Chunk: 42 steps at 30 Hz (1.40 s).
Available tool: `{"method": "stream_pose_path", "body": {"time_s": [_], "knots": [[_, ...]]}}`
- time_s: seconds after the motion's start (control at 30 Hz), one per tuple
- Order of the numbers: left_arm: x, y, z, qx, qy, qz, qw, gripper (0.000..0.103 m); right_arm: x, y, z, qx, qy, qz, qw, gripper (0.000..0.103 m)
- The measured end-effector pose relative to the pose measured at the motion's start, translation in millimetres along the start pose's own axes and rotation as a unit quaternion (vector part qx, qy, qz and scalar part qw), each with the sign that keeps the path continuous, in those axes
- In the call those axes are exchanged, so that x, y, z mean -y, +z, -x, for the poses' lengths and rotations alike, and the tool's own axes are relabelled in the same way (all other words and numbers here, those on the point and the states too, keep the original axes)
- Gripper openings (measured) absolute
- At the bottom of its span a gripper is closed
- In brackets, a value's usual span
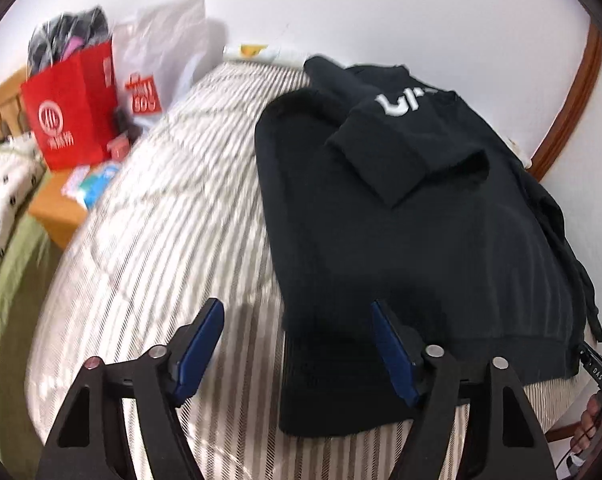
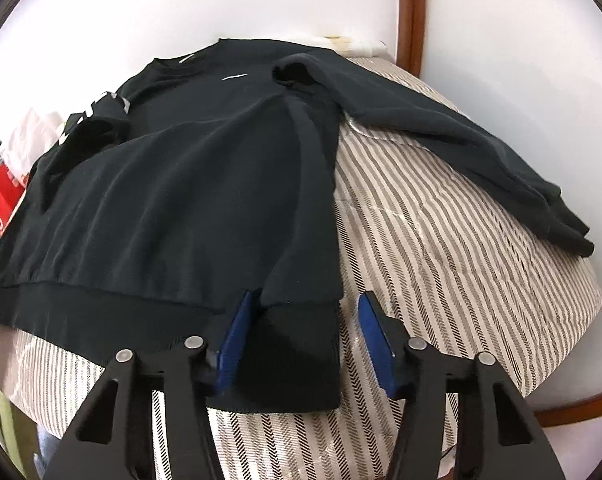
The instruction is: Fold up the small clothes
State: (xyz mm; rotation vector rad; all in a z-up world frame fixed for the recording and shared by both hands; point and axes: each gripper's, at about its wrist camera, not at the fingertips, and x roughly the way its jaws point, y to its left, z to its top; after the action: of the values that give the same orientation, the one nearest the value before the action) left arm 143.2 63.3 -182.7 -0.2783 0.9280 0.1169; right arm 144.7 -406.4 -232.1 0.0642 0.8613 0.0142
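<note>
Blue-padded left fingers [image 1: 297, 350] stand spread above the bed [image 1: 173, 216], with the left hem corner of the black sweatshirt [image 1: 401, 240] between their tips but untouched. One sleeve [image 1: 389, 152], with white lettering, lies folded across the chest ahead of them. Right fingers [image 2: 305, 334] are also spread, straddling the right hem corner; the left pad touches the cloth, the right pad stands clear. Ahead and right of them the other sleeve [image 2: 461, 148] stretches out over the striped cover. Red bag [image 1: 71, 116] sits far left.
</note>
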Motion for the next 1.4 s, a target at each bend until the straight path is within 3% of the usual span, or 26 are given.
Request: {"method": "stream_pose_path", "body": {"time_s": [0.1, 0.23, 0.3, 0.37, 0.53, 1.17, 1.3, 1.37, 1.4], "knots": [[-2.2, -4.6, -9.6, -0.009, -0.009, 0.009, 0.9999, 0.057, -0.5, 4.4, -3.0, -0.003, 0.004, -0.001, 1.0, 0.051], [5.9, -1.7, -14.9, -0.007, -0.014, -0.002, 0.9999, 0.034, 1.1, 12.9, -12.7, -0.004, 0.013, -0.01, 1.0, 0.047], [9.4, 0.7, -18.1, -0.001, 0.0, -0.008, 1.0, 0.027, 0.2, 16.8, -13.1, -0.002, 0.01, -0.002, 1.0, 0.038], [12.4, 2.0, -19.2, -0.008, 0.0, -0.019, 0.9998, 0.019, 0.0, 20.3, -10.6, 0.003, 0.002, 0.012, 1.0, 0.018], [7.2, -3.8, -8.5, -0.008, -0.017, -0.013, 0.9997, 0.013, 4.3, 15.9, 2.6, 0.011, 0.015, 0.025, 1.0, 0.011], [-11.6, -72.5, 44.5, -0.018, -0.064, 0.007, 0.9978, 0.013, -4.4, -5.4, 31.8, 0.017, -0.016, 0.071, 0.997, 0.012], [-16.3, -71.2, 45.8, -0.018, -0.063, 0.015, 0.9977, 0.018, -7.0, 1.1, 37.7, 0.02, -0.026, 0.072, 0.997, 0.025], [-18.4, -69.0, 50.9, -0.011, -0.058, 0.016, 0.9981, 0.022, -7.5, 7.2, 46.2, 0.03, -0.027, 0.065, 0.997, 0.039], [-18.7, -67.8, 53.9, -0.006, -0.048, 0.015, 0.9987, 0.025, -10.9, 10.7, 52.5, 0.041, -0.023, 0.065, 0.997, 0.041]]}}
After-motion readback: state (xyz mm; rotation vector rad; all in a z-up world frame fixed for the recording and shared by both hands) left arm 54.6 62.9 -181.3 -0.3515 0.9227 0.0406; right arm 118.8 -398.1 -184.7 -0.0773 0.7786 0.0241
